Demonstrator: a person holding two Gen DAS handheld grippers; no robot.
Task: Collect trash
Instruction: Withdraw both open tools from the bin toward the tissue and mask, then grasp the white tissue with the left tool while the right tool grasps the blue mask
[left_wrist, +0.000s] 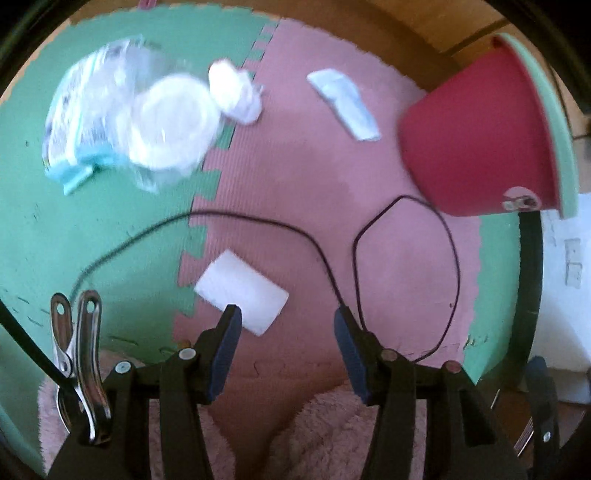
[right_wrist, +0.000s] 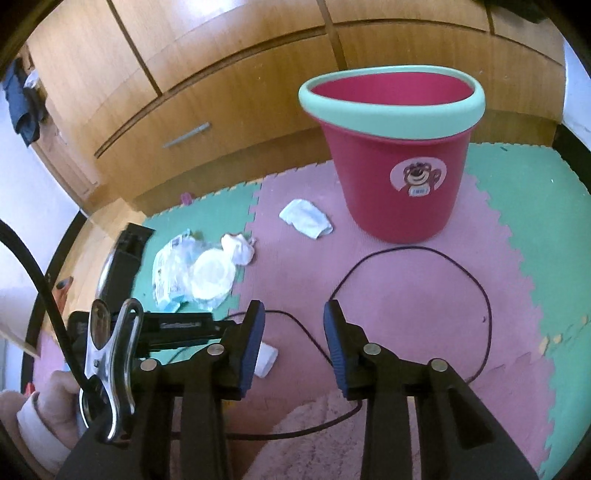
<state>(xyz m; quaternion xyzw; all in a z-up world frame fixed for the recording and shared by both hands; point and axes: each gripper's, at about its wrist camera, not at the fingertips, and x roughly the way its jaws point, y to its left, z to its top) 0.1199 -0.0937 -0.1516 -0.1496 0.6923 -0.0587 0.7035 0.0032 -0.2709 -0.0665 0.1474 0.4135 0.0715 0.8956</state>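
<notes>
A pink bucket (right_wrist: 399, 184) with a mint rim stands upright on the pink foam mat; it also shows at the right of the left wrist view (left_wrist: 480, 140). My left gripper (left_wrist: 288, 321) points down at the mat, open, its left fingertip (left_wrist: 231, 325) over the edge of a folded white tissue (left_wrist: 242, 295). A clear plastic bag with a round lid (left_wrist: 147, 122), a crumpled tissue (left_wrist: 234, 90) and a white-blue wrapper (left_wrist: 343, 103) lie further off. My right gripper (right_wrist: 294, 317) is open and holds nothing, aimed towards the bucket.
A thin black cable (right_wrist: 480, 291) loops over the mat in front of the bucket. A fluffy pink rug (right_wrist: 321, 417) lies under the grippers. A wooden wardrobe (right_wrist: 184, 74) stands behind the mats. A person's hand (right_wrist: 55, 391) holds the left tool at the lower left.
</notes>
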